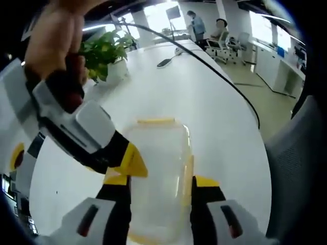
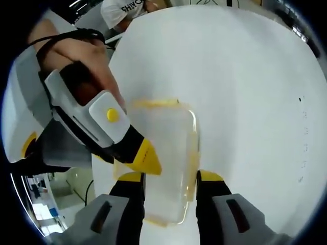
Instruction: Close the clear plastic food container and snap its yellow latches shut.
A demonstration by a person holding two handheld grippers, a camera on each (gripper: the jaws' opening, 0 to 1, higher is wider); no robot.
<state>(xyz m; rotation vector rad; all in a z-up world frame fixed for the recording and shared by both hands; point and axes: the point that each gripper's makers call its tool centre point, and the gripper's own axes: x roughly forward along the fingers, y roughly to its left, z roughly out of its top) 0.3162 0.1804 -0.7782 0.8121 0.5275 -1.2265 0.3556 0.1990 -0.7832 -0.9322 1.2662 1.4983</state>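
Two grippers sit on the clear container (image 1: 161,173), one from each end, on the white worktop (image 1: 214,102). In the left gripper view your left gripper (image 1: 161,196) has its black-and-yellow fingers (image 1: 204,191) spread apart, one on each long side of the container, near the walls; contact is unclear. Your right gripper (image 1: 134,162) comes in from the upper left, its yellow tip touching or just over the container's near-left edge; can't tell if its fingers are apart or together there. In the right gripper view the right gripper (image 2: 168,196) shows fingers (image 2: 210,186) apart, straddling the container (image 2: 166,163) the same way, and the left gripper (image 2: 147,158) enters from the left with its yellow tip at the container's left edge. Container lies flat with the lid on top. A yellow latch (image 1: 156,121) shows at the far short end, and yellow strips run down the right long side; can't tell whether any latch is snapped. A hand (image 1: 56,35) grips the right gripper's body. A potted plant (image 1: 107,53) and a black cable (image 1: 225,76) are on the worktop well beyond the container. Office chairs and people are in the far background.
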